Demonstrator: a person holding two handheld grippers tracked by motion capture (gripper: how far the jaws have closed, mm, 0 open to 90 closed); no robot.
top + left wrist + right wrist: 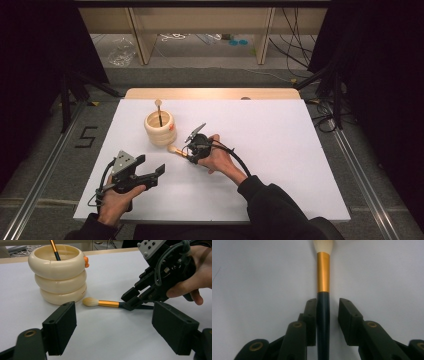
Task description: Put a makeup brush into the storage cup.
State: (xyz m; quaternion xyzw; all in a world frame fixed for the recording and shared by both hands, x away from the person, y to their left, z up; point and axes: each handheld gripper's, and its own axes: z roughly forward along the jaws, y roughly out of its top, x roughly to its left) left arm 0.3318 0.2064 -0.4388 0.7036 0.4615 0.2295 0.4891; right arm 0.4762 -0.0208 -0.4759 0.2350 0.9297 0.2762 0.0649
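A makeup brush [176,149] with a cream tuft, gold ferrule and dark handle lies flat on the white table top [280,150], just right of a cream ringed holder [160,131]. A second brush [159,112] stands in that holder [60,277]. My right gripper [189,152] is low over the lying brush [323,272], its jaws on either side of the dark handle. One pad touches the handle and the other stands a small gap off. My left gripper [150,165] hovers near the front left, open [117,332] and empty, facing the brush [105,303] and the right gripper [131,301].
The white top ends in a wooden strip [210,93] at the far side. Metal rails [360,175] run along both sides on the floor, and a floor mark "5" [86,137] lies to the left. Cables [300,55] trail behind the table.
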